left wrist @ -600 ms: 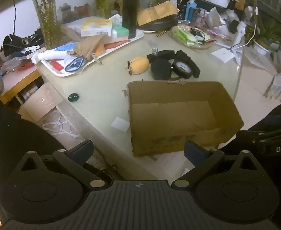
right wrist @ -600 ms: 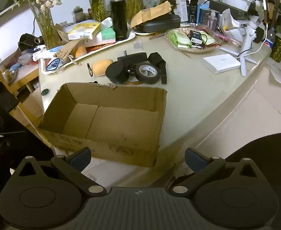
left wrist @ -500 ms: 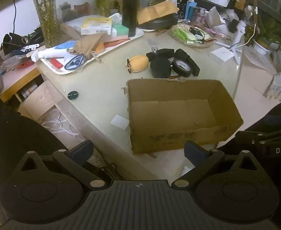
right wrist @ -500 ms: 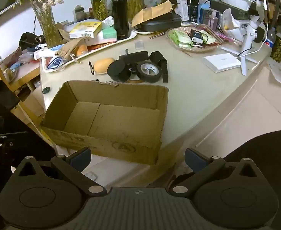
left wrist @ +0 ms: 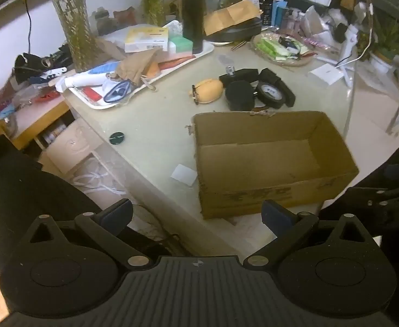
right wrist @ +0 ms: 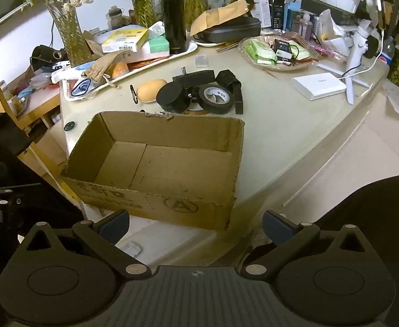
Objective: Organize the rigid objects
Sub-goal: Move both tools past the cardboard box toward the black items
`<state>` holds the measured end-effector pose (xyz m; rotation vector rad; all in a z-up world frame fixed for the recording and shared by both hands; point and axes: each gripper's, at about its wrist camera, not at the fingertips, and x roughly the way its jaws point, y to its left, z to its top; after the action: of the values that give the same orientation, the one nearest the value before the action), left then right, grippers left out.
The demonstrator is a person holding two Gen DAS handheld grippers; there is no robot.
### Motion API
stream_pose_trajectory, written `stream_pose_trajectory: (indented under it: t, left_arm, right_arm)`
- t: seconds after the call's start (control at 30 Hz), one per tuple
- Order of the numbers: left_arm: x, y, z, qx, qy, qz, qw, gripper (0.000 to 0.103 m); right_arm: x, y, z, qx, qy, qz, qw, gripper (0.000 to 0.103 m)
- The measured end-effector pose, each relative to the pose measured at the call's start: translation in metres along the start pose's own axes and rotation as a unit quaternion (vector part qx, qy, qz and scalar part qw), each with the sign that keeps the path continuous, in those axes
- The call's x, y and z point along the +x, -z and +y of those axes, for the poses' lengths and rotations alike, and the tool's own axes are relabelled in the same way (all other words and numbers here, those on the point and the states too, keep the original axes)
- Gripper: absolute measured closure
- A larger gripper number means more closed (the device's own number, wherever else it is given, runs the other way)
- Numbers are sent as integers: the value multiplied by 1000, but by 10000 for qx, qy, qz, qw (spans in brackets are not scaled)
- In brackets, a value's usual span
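Here, in the left wrist view, our left hand-held gripper [left wrist: 196, 214] hangs spread and empty near the tabletop [left wrist: 155, 125] edge. The cardboard box [left wrist: 270, 160] sits empty; just beyond its far wall cluster the tape roll [left wrist: 270, 94], black round puck [left wrist: 239, 98] and yellow oval case [left wrist: 209, 91]. In the right wrist view, our right hand-held gripper [right wrist: 196, 224] is likewise spread, holding nothing. We judge the tape roll [right wrist: 217, 98] light and stiff, best pinched across its rim; the yellow case [right wrist: 151, 90] looks smooth, likely slippery, so grip its narrow middle.
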<state>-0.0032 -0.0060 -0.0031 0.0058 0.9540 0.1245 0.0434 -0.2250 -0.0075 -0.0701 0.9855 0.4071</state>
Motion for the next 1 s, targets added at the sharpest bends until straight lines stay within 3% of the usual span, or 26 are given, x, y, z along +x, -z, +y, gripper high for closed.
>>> stream_pose_trajectory:
  t: [0.13, 1.0]
  left_arm:
    - [1, -1, -3, 216, -368, -110, 9990, 0]
    - [22, -24, -7, 198, 12, -161, 9997, 0]
  right_arm:
    - [8, -4, -5, 81, 18, 57, 9999, 0]
    - [27, -24, -20, -94, -62, 81, 9999, 0]
